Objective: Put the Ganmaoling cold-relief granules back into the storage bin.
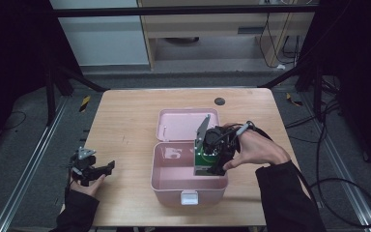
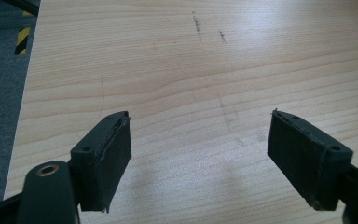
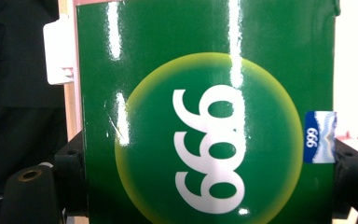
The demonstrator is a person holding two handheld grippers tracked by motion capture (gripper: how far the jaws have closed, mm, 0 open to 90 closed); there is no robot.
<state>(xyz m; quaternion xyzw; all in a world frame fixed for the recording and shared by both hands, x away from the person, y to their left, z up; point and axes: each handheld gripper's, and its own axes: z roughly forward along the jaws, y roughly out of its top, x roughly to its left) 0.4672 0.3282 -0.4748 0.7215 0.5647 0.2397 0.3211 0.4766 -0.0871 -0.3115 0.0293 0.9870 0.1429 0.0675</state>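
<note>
Green box (image 3: 205, 121) in rt tongs (image 1: 216, 166)

The green box (image 3: 205, 116) looks like glossy printed card with bright glare streaks. The pink case (image 1: 188, 191) is smooth matt plastic; the table (image 2: 191, 70) is pale grained wood, faintly scuffed.

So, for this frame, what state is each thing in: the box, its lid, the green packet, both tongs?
Pink box: open, upright on the table.
Lid: swung back, lying flat behind the box.
White latch: undone, on the box's front wall.
Green packet: clamped by its side edges, held over the box's inside.
Right tongs: shut on the packet.
Left tongs: open, holding nothing, over bare table.
</note>
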